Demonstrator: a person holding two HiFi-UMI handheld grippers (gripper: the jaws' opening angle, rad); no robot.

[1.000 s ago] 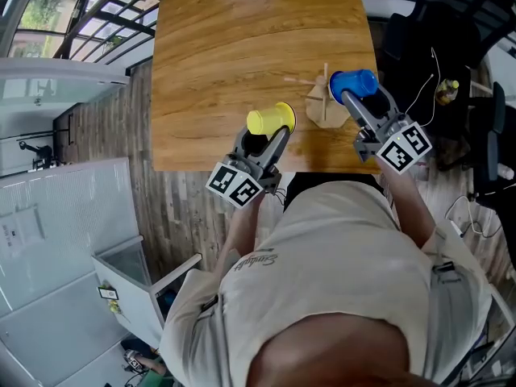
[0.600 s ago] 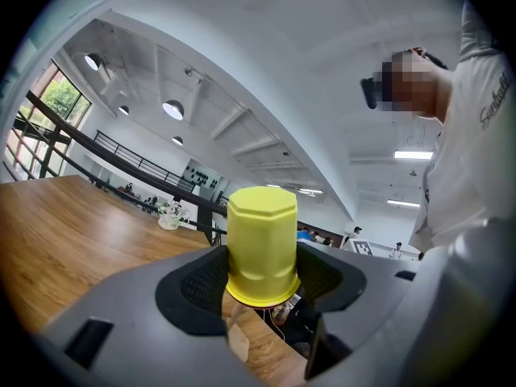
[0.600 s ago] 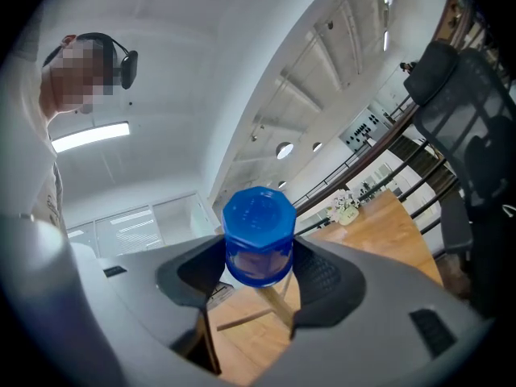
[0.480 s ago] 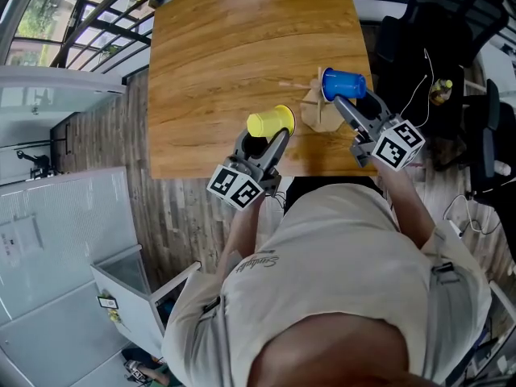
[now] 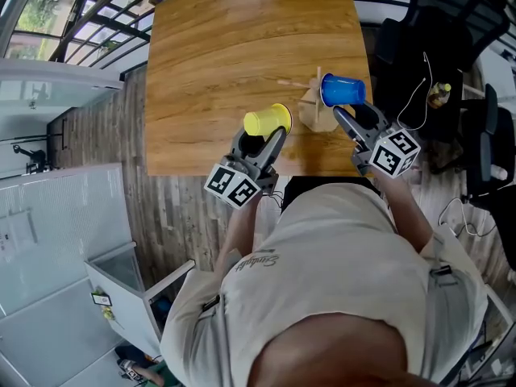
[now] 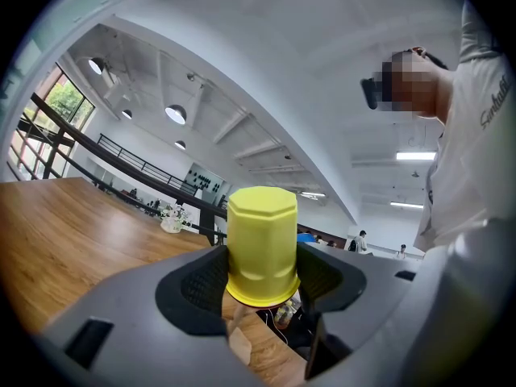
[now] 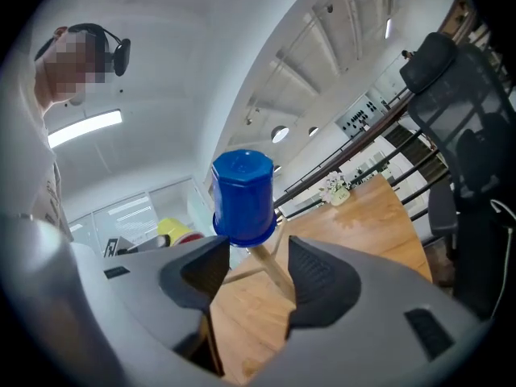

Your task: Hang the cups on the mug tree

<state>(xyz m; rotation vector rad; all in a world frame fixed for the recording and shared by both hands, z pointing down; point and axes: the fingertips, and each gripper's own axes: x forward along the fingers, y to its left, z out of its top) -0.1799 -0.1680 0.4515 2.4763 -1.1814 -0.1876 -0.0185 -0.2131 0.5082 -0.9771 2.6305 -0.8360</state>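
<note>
A yellow cup [image 5: 268,120] is gripped upside down by my left gripper [image 5: 262,139], just above the table's front edge; in the left gripper view the cup [image 6: 261,244] fills the gap between the pads of that gripper [image 6: 260,285]. A blue cup [image 5: 343,89] hangs on a peg of the wooden mug tree [image 5: 316,111]. My right gripper [image 5: 348,118] sits just short of it. In the right gripper view the blue cup [image 7: 242,196] is past the right gripper's tips [image 7: 251,268]. Its jaws are closing with only the peg [image 7: 272,271] between them, untouched.
The wooden table [image 5: 242,47] stretches away from me, with its front edge under both grippers. A black office chair [image 5: 419,31] and cables stand to the right of the table. A grey open cabinet [image 5: 137,280] is on the floor at lower left.
My right gripper has drawn back toward me off the blue cup, which stays on the mug tree. The left gripper and yellow cup have barely moved.
</note>
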